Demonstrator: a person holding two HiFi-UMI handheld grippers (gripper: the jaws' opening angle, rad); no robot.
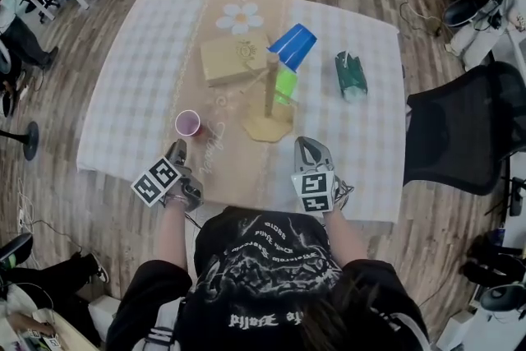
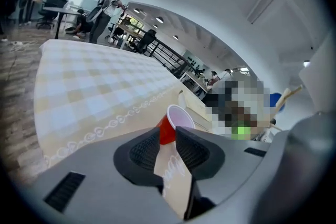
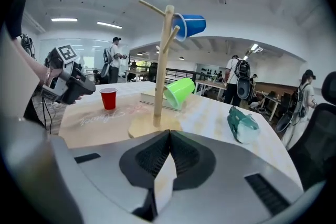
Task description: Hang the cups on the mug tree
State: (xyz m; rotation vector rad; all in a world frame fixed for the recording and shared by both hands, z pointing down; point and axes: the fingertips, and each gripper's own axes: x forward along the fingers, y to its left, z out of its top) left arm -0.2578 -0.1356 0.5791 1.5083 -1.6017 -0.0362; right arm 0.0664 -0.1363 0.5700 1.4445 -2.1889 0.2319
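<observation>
A wooden mug tree (image 1: 269,90) stands mid-table, with a blue cup (image 1: 293,46) hung on an upper peg and a green cup (image 1: 285,84) on a lower one. A red cup (image 1: 188,123) stands upright on the cloth to its left. My left gripper (image 1: 177,150) is just short of the red cup (image 2: 170,123), jaws apart, pads not touching it. My right gripper (image 1: 310,148) hovers near the table's front edge, shut and empty. In the right gripper view the tree (image 3: 161,60), blue cup (image 3: 190,25), green cup (image 3: 179,91) and red cup (image 3: 108,97) all show ahead.
A flat wooden box (image 1: 234,56) lies behind the tree, and a flower-shaped mat (image 1: 240,18) sits at the far edge. A teal packet (image 1: 351,76) lies right of the tree. A black office chair (image 1: 460,127) stands off the table's right side.
</observation>
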